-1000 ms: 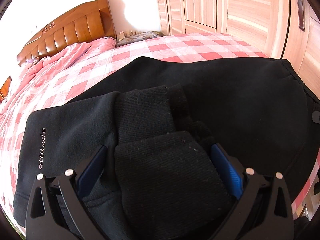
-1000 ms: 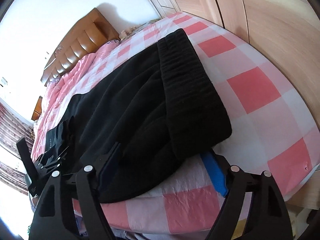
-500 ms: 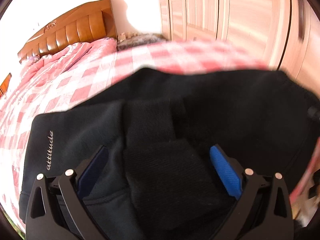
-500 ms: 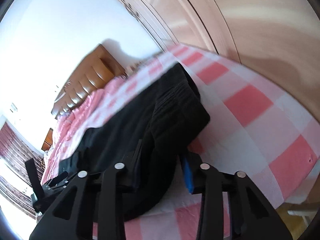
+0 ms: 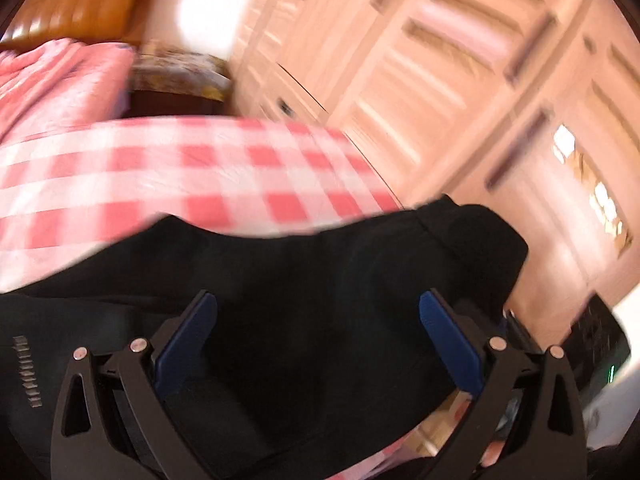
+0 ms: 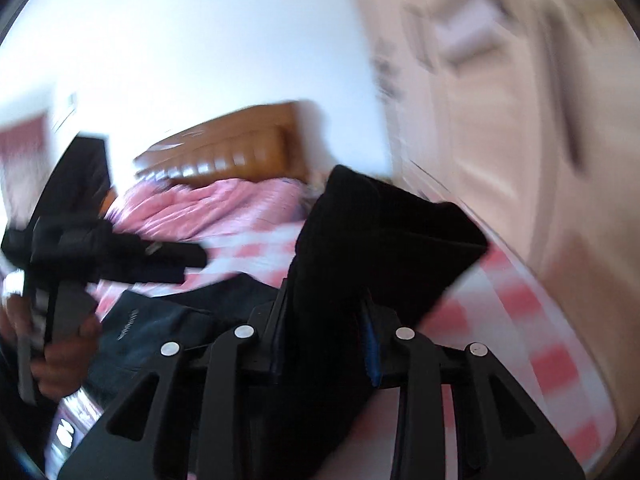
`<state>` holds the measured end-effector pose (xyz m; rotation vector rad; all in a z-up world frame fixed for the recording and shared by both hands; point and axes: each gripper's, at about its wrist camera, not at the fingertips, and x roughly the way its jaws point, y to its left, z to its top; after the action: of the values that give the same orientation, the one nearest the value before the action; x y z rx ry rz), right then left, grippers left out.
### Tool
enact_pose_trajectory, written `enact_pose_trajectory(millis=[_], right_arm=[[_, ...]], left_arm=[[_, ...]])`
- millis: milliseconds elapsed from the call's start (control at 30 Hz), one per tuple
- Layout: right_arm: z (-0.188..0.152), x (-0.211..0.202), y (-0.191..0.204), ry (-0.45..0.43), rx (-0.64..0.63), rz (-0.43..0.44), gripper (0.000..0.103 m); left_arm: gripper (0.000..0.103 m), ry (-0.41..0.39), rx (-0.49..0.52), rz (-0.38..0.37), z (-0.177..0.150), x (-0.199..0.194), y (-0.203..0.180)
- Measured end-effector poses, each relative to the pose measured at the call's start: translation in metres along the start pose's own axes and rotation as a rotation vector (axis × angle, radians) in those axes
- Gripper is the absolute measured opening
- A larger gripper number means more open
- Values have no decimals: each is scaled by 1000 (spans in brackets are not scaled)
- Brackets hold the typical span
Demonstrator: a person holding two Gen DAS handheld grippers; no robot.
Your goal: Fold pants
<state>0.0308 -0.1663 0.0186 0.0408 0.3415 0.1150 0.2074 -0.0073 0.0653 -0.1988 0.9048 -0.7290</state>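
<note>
The black pants (image 5: 320,280) lie on the pink checked bed, with white lettering at the left. My left gripper (image 5: 318,312) is open, its blue pads wide apart just above the black cloth. My right gripper (image 6: 324,320) is shut on the waistband end of the pants (image 6: 380,240) and holds it lifted off the bed. The left gripper and the hand holding it show in the right wrist view (image 6: 120,256) at the left. Both views are blurred by motion.
The pink checked bedsheet (image 5: 160,176) stretches toward a brown headboard (image 6: 232,152). Light wooden wardrobe doors (image 5: 460,80) stand along the right side, close to the bed edge. A dark object (image 5: 592,344) sits low at the right.
My right gripper closed on the waistband end and lifted it up. My left gripper swung to the right over the pants and stayed open.
</note>
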Motion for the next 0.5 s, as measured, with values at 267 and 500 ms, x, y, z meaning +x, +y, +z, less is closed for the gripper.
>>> enact_pose_trajectory(millis=[267, 500], right_arm=[[-69, 23, 156, 2, -486, 105, 33], [-93, 26, 154, 36, -571, 116, 32]], left_arm=[[101, 134, -447, -258, -45, -22, 153], [101, 58, -526, -478, -69, -15, 183]])
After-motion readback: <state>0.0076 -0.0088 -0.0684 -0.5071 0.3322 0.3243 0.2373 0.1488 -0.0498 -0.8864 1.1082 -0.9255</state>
